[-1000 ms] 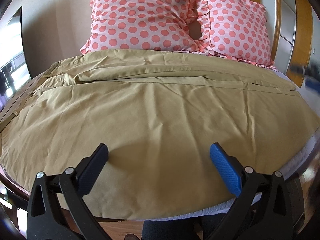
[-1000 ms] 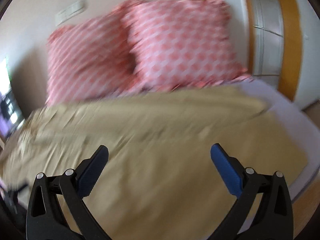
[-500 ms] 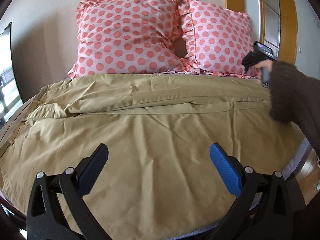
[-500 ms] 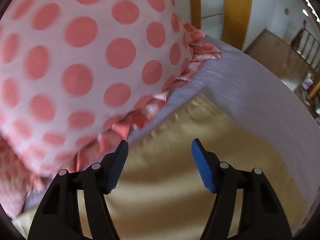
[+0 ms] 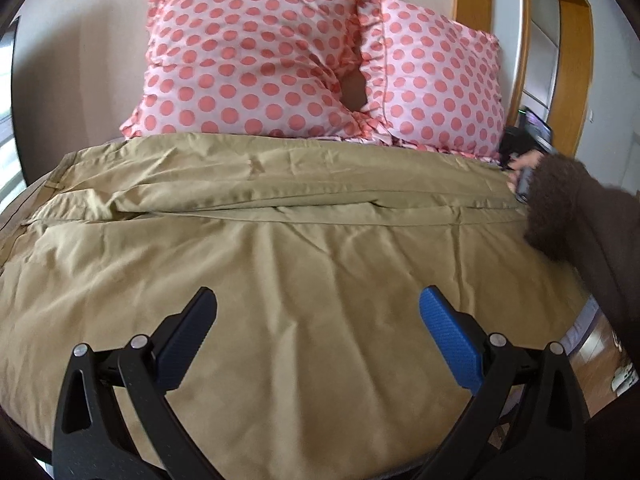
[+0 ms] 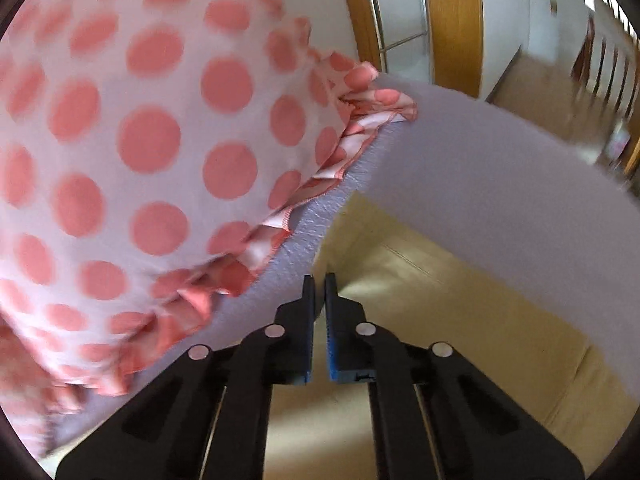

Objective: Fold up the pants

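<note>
Tan pants [image 5: 280, 248] lie spread flat across the bed, waistband at the left, legs running to the right. My left gripper [image 5: 318, 320] is open and empty, hovering over the near edge of the pants. My right gripper [image 6: 319, 284] has its jaws nearly closed at the far hem corner of the pants [image 6: 420, 300], by the pillow; whether cloth is pinched between them is hidden. In the left wrist view the right gripper [image 5: 520, 156] and the brown-sleeved arm [image 5: 580, 216] sit at the far right end of the pants.
Two pink polka-dot pillows [image 5: 256, 64] [image 5: 436, 80] lean on the wall behind the pants. The pale lilac sheet [image 6: 460, 152] shows past the hem. A wooden door frame [image 5: 568, 60] and wood floor [image 6: 532, 92] lie to the right.
My right gripper's jaws have closed from open to nearly shut at the pants' far hem corner. My left gripper has stayed open and shifted slightly closer over the pants.
</note>
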`<state>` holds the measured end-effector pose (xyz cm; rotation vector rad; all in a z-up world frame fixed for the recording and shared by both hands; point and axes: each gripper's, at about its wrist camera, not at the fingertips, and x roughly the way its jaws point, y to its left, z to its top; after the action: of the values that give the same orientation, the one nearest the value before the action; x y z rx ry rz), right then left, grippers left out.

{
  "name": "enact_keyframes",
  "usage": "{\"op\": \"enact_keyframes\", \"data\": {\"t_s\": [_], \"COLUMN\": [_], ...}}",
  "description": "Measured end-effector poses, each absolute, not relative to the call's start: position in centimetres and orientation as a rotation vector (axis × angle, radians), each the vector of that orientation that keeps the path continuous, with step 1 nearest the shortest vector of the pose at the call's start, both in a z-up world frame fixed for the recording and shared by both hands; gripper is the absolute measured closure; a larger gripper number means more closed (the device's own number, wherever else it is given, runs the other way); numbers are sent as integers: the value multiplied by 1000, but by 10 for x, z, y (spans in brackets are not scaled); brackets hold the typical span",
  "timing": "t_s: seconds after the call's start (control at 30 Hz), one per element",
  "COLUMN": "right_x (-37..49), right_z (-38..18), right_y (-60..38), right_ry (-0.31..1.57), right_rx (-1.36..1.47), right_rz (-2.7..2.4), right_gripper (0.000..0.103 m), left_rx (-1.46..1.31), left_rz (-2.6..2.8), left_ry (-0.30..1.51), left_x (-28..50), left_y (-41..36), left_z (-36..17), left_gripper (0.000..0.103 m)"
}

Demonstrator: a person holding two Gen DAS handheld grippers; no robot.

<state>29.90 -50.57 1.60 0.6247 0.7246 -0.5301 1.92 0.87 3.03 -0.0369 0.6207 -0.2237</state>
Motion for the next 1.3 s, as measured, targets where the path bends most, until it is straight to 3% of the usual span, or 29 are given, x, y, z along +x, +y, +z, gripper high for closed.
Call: {"op": "enact_keyframes", "data": {"t_s": [0.13, 0.27, 0.37, 0.47, 0.57, 0.6, 0.67, 0.8, 0.87, 1.07, 1.3], "right_x": [226, 99, 28, 18, 15, 13, 21, 24, 30, 8, 3], "right_z": [38, 43, 28, 0, -10, -11, -11, -14, -15, 7, 12], "right_y": [-510, -497, -476, -475, -477, -477, -475, -474, -477, -499, -505], "right_ry": [561, 446, 472, 576, 610, 608, 610, 607, 579, 383, 369], "right_rx": [736, 815, 851, 954, 1041, 1055, 1057, 1070, 1059, 1049, 1042], "right_rz": [-348, -201, -201, -179, -169, -161, -156, -172, -167, -84, -76], "right_gripper": [99, 99, 99, 97, 72, 56, 50, 54, 101, 101, 101], "left_rx": [-89, -125, -184, -219, -230, -240, -259, -290, -331, -568, -600], "left_rz": [-194, -176, -221, -234, -214, -201, -172, -129, -120, -72, 27], "left_ry": [601, 569, 526, 495, 488, 492, 514, 558, 589, 710, 768], "left_x": [13, 13, 18, 26, 35, 39, 49, 70, 86, 143, 213], "left_y": [29, 51, 71, 86, 98, 104, 115, 133, 144, 188, 205], "left_z": [38, 51, 67, 81, 91, 93, 96, 96, 94, 83, 77], "left_gripper": [2, 2, 2, 2, 2, 2, 2, 2, 2, 3, 5]}}
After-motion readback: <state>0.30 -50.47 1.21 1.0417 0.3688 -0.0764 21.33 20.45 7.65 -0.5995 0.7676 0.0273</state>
